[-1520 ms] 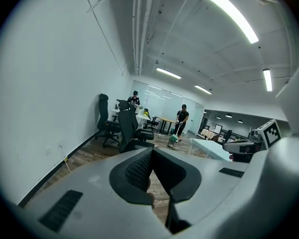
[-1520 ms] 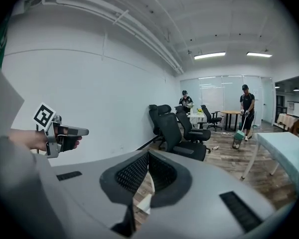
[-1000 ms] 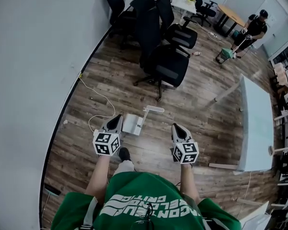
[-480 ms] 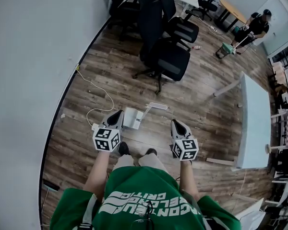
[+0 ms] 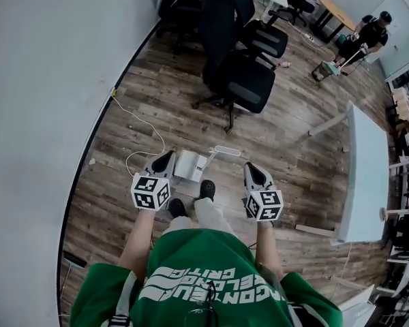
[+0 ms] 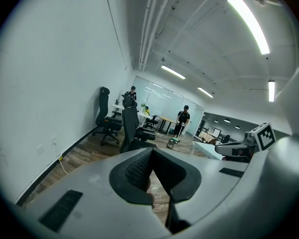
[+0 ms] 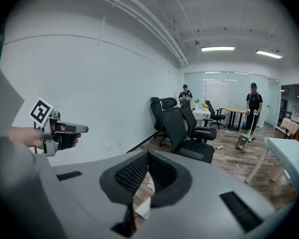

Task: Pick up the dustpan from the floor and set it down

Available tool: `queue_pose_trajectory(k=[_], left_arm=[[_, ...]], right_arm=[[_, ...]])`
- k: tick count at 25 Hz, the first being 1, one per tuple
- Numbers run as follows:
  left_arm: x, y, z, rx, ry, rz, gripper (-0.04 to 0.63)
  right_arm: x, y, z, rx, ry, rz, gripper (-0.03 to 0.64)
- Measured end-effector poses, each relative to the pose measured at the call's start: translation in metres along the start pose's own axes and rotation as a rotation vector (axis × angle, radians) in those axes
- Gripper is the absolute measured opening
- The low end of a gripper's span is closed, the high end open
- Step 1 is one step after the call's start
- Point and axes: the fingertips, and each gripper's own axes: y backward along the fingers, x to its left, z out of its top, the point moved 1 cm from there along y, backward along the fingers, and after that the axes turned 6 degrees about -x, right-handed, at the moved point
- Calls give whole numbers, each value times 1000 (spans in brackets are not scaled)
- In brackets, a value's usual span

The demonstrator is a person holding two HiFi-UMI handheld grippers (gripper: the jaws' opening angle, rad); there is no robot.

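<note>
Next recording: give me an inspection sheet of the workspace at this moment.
Surface: wood-plank floor.
Job's things: white dustpan lies on the floor before the person's shoes, ungripped.
Clutter: small bottle on the floor near the chairs.
Grippers: left gripper and right gripper both shut, empty, either side of the dustpan.
Cables: white cable loops from the wall towards the dustpan.
Surroundings: black office chairs, white table, another person farther off.
</note>
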Motion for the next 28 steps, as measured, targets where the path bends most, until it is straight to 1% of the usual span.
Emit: queue_pose_trajectory(k=[4, 9, 15, 19, 23, 28], left_arm=[[3, -5, 6, -14, 2, 17, 0], [8, -12, 8, 5, 2, 49, 0], [6, -19, 3, 7, 6, 76, 0], [2, -20, -2, 12, 19, 89, 0], [-1, -24, -12, 30, 25, 110, 0], [-1, -29, -17, 27, 39, 143, 0]], right_arm=[[-9, -19, -2, 11, 5, 21, 8], [-14, -38, -1, 30, -3, 54, 8], [-23, -56, -11, 73, 39, 106, 9], [-29, -72, -24, 132, 95, 152, 9], [-33, -95, -46, 218, 177, 187, 9], [-32, -120, -76, 318, 283, 269, 11]])
